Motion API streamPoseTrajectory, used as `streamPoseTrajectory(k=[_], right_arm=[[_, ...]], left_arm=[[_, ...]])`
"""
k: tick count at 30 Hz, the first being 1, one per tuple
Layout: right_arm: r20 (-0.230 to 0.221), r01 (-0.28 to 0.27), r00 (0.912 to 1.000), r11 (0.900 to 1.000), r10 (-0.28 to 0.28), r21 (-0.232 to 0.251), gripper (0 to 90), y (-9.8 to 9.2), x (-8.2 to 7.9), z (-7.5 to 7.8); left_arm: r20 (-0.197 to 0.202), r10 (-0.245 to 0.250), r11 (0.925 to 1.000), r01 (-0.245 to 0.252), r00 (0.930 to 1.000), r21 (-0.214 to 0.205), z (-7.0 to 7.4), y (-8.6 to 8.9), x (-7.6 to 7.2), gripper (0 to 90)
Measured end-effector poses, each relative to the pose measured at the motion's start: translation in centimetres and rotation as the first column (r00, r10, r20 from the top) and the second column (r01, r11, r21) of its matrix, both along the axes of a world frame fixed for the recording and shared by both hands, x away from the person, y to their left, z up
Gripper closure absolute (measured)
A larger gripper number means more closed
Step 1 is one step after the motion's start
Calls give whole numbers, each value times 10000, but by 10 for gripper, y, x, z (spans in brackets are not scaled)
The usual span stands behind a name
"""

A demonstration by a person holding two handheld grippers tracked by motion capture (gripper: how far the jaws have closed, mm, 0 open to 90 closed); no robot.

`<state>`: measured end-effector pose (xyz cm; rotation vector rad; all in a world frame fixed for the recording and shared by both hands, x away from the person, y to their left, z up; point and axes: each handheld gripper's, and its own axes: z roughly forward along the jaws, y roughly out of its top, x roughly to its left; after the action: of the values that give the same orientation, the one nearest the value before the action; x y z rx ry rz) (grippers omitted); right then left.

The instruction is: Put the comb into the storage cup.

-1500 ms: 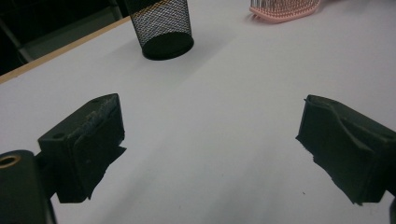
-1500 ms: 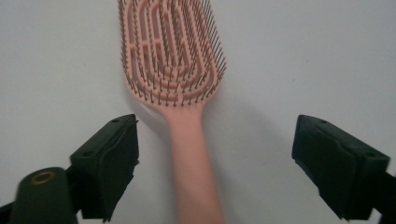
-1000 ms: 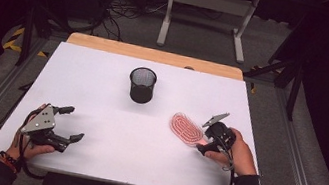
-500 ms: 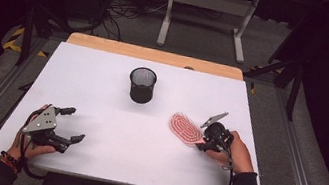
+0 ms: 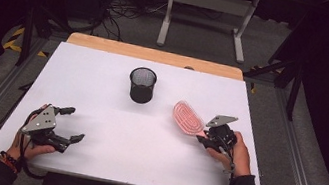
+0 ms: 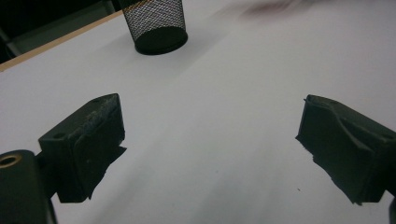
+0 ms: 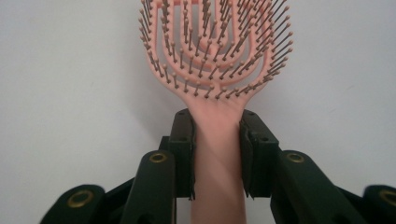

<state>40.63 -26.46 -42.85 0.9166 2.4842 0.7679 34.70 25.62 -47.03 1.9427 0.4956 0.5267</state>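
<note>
The right gripper [image 7: 217, 154] had just closed on the handle of the pink hairbrush [image 7: 215, 56], lying at four o'clock from the mesh cup [image 5: 142, 84]; probably light, stiff and slightly slippery, best gripped there, while the left gripper [image 5: 70, 123] stood wide.

Right gripper [image 7: 217, 154]: jaws have been closing over the interval and now press on both sides of the handle of the pink brush [image 7: 215, 56]; a second ago they stood wider about it. In the high view the brush head [image 5: 188, 118] now appears raised and tilted, bristle face angled toward the camera, where it earlier lay flat on the table [image 5: 105, 159]. The right hand [image 5: 236, 152] has shifted only slightly, in toward the handle.
</note>
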Motion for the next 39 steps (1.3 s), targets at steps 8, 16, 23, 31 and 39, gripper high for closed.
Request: streamPoseTrajectory(k=[8, 16, 23, 31, 39], right_arm=[[2159, 954, 9671, 9784, -1347, 1831, 696, -8, -8, 14], [3665, 1177, 8983, 9364, -2423, 3305, 696, -12, -21, 26], [4192, 1015, 8670, 9192, -2693, 3805, 697, -6, -28, 31], [4644, 864, 8381, 9103, -2861, 4049, 697, 7, -35, 32], [4909, 480, 8318, 9147, -2591, 4014, 697, 23, -41, 31]], left_arm=[[-29, -7, 10000, 7, 10000, 32, 0, -1, 0, 81], [-23, 49, 10000, -49, 10000, 12, 1, -1, 1, 81], [-25, 70, 10000, -70, 10000, 14, 0, 0, 2, 81], [-21, 93, 9999, -93, 10000, -57, 2, -1, 5, 80], [132, 132, 9998, -130, 9998, -140, 8, -4, 11, 84]])
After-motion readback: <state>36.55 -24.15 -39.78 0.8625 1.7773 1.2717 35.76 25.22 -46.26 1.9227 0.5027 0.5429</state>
